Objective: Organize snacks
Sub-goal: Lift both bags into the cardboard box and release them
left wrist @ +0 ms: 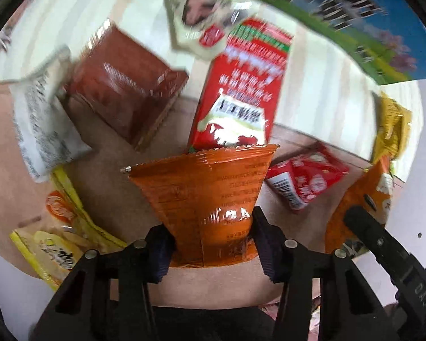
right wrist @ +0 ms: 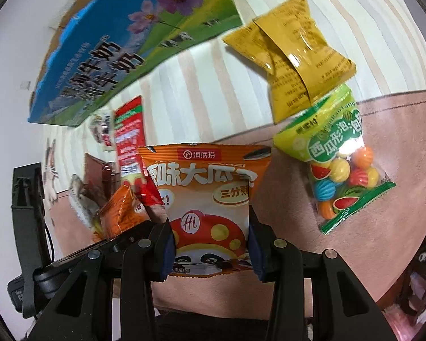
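My left gripper (left wrist: 210, 244) is clamped on the lower end of an orange snack packet (left wrist: 204, 196), back side toward the camera, lifted above the pink mat (left wrist: 113, 176). My right gripper (right wrist: 210, 247) is closed on a sunflower seed packet (right wrist: 207, 193) with a panda print, front toward the camera. A yellow packet (right wrist: 292, 54) lies on the striped cloth (right wrist: 198, 85), overlapping the bubble gum bag (right wrist: 332, 159) at the mat's edge. A tall red packet (left wrist: 238, 91) lies beyond the left packet. The blue-green milk carton box (right wrist: 122, 42) stands at the far side.
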Action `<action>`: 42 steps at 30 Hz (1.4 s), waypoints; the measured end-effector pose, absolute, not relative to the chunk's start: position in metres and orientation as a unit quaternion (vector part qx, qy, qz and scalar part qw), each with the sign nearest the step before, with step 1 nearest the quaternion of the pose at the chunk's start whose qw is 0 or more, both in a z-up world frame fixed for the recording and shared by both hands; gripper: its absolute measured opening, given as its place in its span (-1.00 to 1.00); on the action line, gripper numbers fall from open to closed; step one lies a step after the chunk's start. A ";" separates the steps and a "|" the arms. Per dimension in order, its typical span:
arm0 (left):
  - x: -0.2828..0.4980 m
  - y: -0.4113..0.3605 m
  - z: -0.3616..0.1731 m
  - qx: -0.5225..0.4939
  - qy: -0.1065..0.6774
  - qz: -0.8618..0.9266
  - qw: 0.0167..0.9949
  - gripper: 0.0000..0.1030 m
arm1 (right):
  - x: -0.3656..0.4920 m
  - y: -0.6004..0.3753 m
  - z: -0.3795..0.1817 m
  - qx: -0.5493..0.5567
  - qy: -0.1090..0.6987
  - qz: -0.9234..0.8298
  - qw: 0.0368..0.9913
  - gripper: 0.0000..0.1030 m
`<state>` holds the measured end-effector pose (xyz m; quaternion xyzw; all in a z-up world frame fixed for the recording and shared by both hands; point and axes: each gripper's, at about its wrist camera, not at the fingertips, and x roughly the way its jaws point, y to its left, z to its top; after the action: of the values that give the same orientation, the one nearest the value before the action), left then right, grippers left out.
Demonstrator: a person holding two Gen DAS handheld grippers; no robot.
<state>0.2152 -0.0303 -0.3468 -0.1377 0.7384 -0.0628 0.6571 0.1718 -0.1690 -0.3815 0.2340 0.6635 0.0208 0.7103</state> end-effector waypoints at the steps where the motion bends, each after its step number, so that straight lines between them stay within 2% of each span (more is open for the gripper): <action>1: 0.216 -0.029 -0.337 -0.132 0.734 -0.067 0.663 -0.09 | 0.173 -0.169 -0.377 0.237 0.660 0.024 0.712 -0.12; 5: 0.225 -0.015 -0.278 -0.143 0.701 -0.096 0.692 -0.09 | 0.181 -0.167 -0.346 0.253 0.640 0.049 0.723 -0.12; 11: 0.271 0.003 -0.174 -0.162 0.629 -0.136 0.748 -0.09 | 0.218 -0.164 -0.262 0.275 0.582 0.099 0.759 -0.12; 15: 0.329 0.019 -0.144 -0.153 0.606 -0.144 0.767 -0.08 | 0.268 -0.153 -0.220 0.259 0.552 0.112 0.785 -0.12; 20: 0.395 0.019 -0.167 -0.129 0.632 -0.130 0.753 -0.08 | 0.338 -0.130 -0.221 0.228 0.556 0.095 0.794 -0.12; 27: 0.461 0.019 -0.250 -0.112 0.698 -0.105 0.699 -0.08 | 0.398 -0.101 -0.275 0.199 0.607 0.075 0.765 -0.12; 39: 0.473 0.012 -0.305 -0.083 0.758 -0.103 0.639 -0.06 | 0.425 -0.086 -0.345 0.161 0.672 0.056 0.720 -0.11; 40: 0.472 0.012 -0.308 -0.085 0.763 -0.101 0.633 -0.04 | 0.426 -0.083 -0.349 0.147 0.683 0.055 0.714 0.01; 41: 0.473 0.010 -0.313 -0.086 0.765 -0.101 0.631 0.01 | 0.427 -0.079 -0.352 0.116 0.696 0.049 0.707 0.55; 42: 0.472 0.010 -0.312 -0.082 0.760 -0.104 0.636 0.25 | 0.426 -0.079 -0.352 0.112 0.697 0.050 0.707 0.84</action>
<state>0.4720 0.0103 -0.3116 -0.0820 0.7603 -0.1043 0.6359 0.4265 -0.0786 -0.3518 0.1115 0.6969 0.0496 0.7067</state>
